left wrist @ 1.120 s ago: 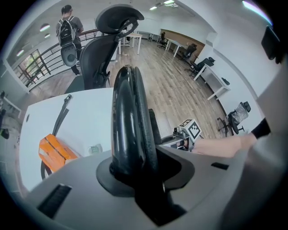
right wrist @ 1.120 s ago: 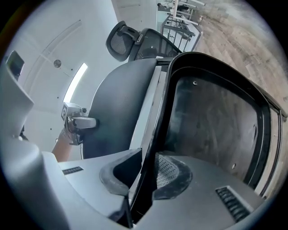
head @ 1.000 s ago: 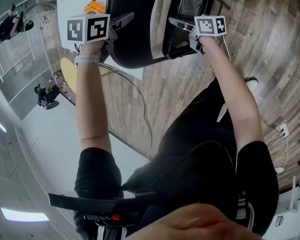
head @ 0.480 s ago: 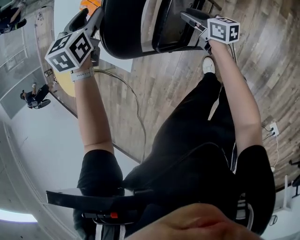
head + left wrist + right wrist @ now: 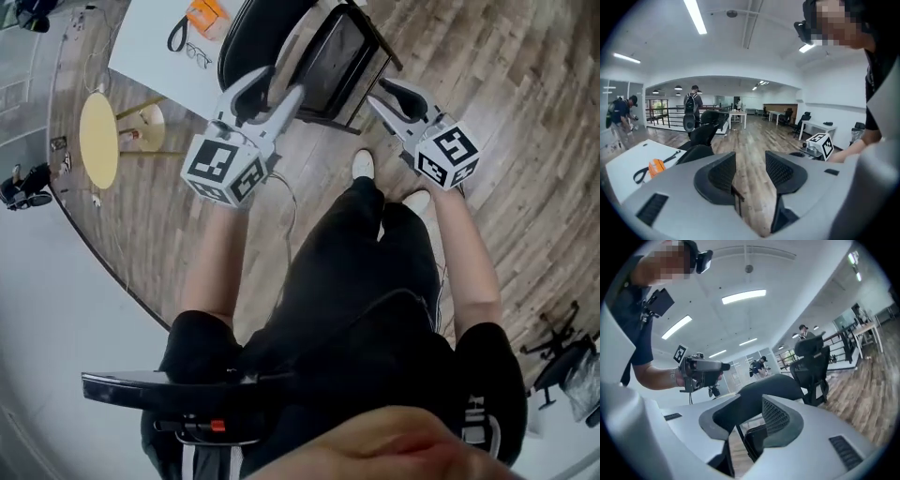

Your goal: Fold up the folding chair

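Note:
The black folding chair [image 5: 309,56] stands on the wood floor ahead of my feet, its seat and back close together. My left gripper [image 5: 272,89] hangs in the air on its near left side, apart from it. Its jaws are open, with only floor showing between them in the left gripper view [image 5: 751,168]. My right gripper [image 5: 386,94] hovers off the chair's near right corner, also clear of it. In the right gripper view its jaws [image 5: 747,420] are open and empty, and the chair [image 5: 773,383] shows beyond them.
A white table [image 5: 159,47] with an orange object [image 5: 206,16] and glasses [image 5: 195,54] stands left of the chair. A yellow round stool [image 5: 98,139] is farther left. A cable [image 5: 291,202] crosses the floor. Black office chairs [image 5: 813,364] and people are in the background.
Both grippers have come away from the chair's edges and drawn up and back toward me. The chair now looks smaller and farther off, and my shoes have come into view.

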`<state>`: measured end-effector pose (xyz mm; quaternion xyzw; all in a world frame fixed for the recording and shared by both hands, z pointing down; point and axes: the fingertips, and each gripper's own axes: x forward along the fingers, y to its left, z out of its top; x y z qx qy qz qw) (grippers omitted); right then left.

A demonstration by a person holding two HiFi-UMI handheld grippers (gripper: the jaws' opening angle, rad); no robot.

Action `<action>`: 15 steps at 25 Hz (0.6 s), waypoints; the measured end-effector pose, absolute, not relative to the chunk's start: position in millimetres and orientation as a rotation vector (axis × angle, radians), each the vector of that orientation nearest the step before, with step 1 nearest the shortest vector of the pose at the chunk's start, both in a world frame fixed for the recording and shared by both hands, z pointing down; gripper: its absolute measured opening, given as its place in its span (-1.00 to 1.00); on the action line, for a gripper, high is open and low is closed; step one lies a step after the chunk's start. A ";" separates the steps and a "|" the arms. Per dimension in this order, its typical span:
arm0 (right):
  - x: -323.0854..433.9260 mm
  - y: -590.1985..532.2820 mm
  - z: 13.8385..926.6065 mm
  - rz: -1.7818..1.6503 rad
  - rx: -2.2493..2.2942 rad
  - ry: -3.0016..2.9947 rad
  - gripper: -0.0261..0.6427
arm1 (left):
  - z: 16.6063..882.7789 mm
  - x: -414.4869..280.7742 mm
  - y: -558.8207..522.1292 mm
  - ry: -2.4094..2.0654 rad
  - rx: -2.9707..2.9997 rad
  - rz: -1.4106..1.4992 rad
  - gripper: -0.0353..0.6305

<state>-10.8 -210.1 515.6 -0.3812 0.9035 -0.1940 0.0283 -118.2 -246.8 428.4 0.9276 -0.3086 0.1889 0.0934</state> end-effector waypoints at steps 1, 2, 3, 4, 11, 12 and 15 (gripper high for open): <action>-10.8 -196.5 498.4 -0.545 -1.175 2.817 -0.50 | 426.9 -111.7 -227.9 -0.880 2.748 0.515 -0.29; -11.4 -182.6 481.6 -0.498 -1.166 2.842 -0.50 | 424.8 -105.2 -209.3 -0.846 2.745 0.473 -0.29; -12.0 -169.1 465.5 -0.459 -1.153 2.865 -0.50 | 421.8 -98.7 -191.7 -0.818 2.745 0.436 -0.30; -12.3 -155.8 450.4 -0.428 -1.139 2.883 -0.50 | 418.2 -92.6 -175.2 -0.798 2.746 0.405 -0.31; -16.3 -67.3 388.0 -0.343 -1.080 2.932 -0.82 | 386.8 -66.3 -88.4 -0.724 2.761 0.257 -0.82; -17.5 -60.5 383.1 -0.341 -1.069 2.938 -0.84 | 385.0 -64.3 -82.4 -0.717 2.764 0.240 -0.87; -23.2 -43.8 362.2 -0.324 -1.042 2.933 -0.89 | 379.3 -62.6 -66.3 -0.699 2.776 0.221 -0.88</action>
